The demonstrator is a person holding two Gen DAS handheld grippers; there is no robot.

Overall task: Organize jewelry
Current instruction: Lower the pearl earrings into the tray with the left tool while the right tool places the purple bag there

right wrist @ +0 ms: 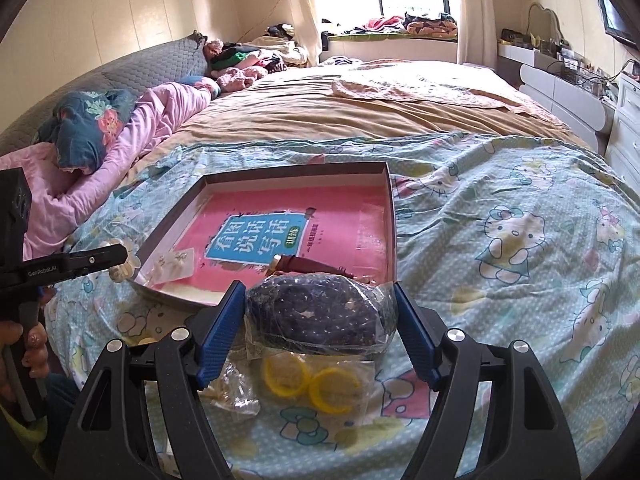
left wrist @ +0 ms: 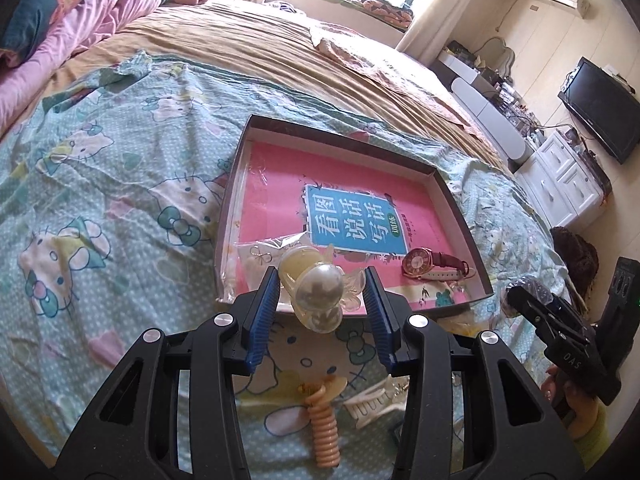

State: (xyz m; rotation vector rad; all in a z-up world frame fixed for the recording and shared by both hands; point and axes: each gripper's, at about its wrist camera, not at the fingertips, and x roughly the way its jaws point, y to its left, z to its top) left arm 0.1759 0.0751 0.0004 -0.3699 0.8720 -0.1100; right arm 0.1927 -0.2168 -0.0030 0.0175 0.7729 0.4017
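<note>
Ahead of both claws, the shallow cardboard tray (left wrist: 452, 200) already holds a red-strapped wristwatch (left wrist: 432, 266), while the left gripper (left wrist: 322, 294) clamps a translucent yellow hair clip (left wrist: 316, 288) and the right gripper (right wrist: 318, 316) clamps a clear bag of dark beads (right wrist: 316, 312).

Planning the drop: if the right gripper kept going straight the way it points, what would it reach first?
Likely the near wall of the shallow box, then the watch just inside. The right gripper already holds a bag of dark beads between its fingers, and that bag would arrive first. Depth is uncertain.
</note>
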